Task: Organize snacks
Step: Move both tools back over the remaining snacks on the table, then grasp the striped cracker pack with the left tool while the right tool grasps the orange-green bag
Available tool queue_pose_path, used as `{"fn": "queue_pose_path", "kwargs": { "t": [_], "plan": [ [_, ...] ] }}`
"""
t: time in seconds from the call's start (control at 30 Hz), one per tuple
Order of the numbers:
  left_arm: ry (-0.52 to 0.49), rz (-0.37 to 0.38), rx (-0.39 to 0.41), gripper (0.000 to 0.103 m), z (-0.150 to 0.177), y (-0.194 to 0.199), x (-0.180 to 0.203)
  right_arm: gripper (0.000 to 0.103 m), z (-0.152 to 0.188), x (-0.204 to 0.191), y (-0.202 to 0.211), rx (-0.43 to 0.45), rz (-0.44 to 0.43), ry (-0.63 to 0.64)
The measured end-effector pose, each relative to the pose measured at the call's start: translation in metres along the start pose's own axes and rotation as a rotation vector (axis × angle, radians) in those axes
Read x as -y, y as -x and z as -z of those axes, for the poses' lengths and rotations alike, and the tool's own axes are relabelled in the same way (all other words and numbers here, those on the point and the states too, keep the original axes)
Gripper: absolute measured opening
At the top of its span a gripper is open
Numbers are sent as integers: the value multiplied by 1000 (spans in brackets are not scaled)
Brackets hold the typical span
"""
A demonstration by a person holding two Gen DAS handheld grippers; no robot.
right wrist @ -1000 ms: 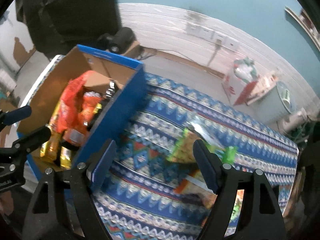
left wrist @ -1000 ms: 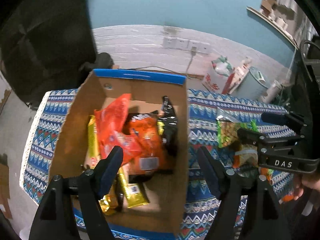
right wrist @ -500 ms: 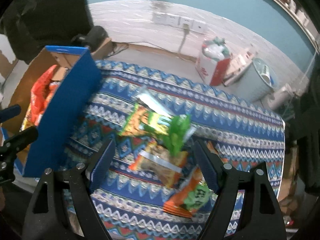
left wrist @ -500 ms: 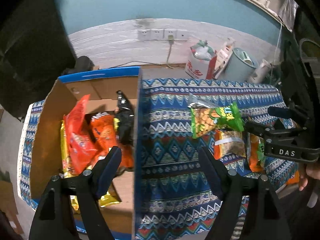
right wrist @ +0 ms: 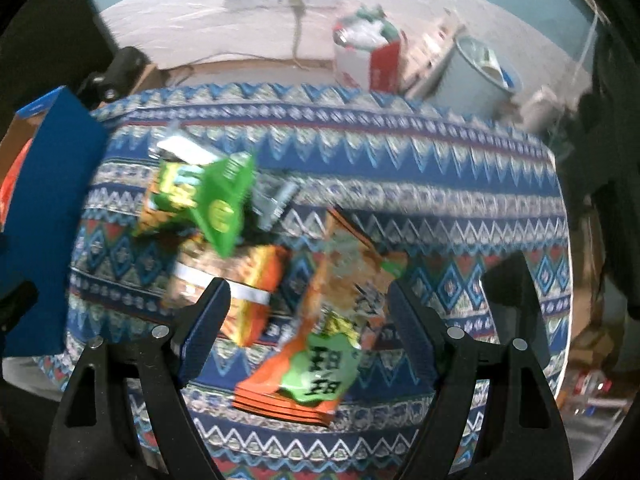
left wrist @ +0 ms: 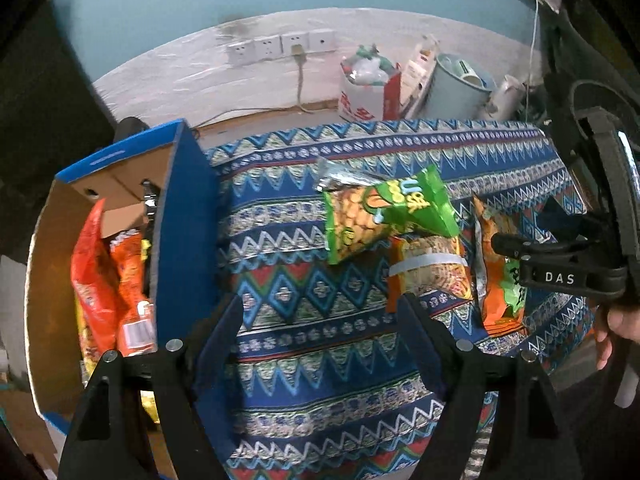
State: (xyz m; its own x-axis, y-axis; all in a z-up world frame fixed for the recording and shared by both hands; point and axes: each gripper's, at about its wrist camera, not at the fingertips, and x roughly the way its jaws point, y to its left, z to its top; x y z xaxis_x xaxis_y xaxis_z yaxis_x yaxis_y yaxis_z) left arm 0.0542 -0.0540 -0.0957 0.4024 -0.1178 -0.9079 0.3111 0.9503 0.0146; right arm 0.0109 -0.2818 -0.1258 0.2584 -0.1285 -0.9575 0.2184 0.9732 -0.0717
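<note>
A blue cardboard box [left wrist: 182, 216] at the table's left holds several orange, red and yellow snack bags [left wrist: 106, 276]. Three bags lie loose on the patterned cloth to its right: a green bag [left wrist: 380, 212] [right wrist: 200, 196], an orange bag with a silver band [left wrist: 432, 268] [right wrist: 236, 284] and an orange-green bag [left wrist: 500, 280] [right wrist: 316, 344]. My left gripper [left wrist: 320, 328] is open and empty above the cloth beside the box. My right gripper [right wrist: 308, 312] is open and empty, with the orange-green bag between its fingers below. It also shows in the left wrist view [left wrist: 560, 264].
The table is covered with a blue zigzag-patterned cloth [left wrist: 320, 360]. Behind it on the floor stand a red-white bag [left wrist: 368, 92], a pale blue bin [left wrist: 456, 84] and wall sockets [left wrist: 280, 44]. The table's right edge [right wrist: 560, 240] drops off near the bags.
Both grippers have swung right, away from the box and toward the loose bags. The right gripper is now over the orange-green bag. Both stay open.
</note>
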Motion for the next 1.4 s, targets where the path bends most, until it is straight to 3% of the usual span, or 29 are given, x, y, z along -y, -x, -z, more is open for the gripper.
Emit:
{"fn": "queue_pose_path", "kwargs": {
  "t": [0.37,0.67,0.7,0.73,0.83,1.07,1.4],
  "plan": [
    [-10,48,-78,80,-5,-39,33,79,14,31,-42,-78,-23,-94],
    [40,96,-138,80,-15,-64,46,79,22,32,-64,-99,-43,-29],
    [45,104,-144,80,-16,-67,48,72,24,31,-65,-98,-46,-9],
    [51,113,-151,81,-17,-70,50,59,25,32,-67,-99,-46,3],
    [65,139,-163,81,-21,-76,59,40,32,29,-69,-97,-35,40],
    [68,164,-193,82,-27,-91,77,34,32,52,-59,-48,51,36],
    [66,158,-243,82,-31,-116,96,33,10,85,-54,-32,55,12]
  ]
}}
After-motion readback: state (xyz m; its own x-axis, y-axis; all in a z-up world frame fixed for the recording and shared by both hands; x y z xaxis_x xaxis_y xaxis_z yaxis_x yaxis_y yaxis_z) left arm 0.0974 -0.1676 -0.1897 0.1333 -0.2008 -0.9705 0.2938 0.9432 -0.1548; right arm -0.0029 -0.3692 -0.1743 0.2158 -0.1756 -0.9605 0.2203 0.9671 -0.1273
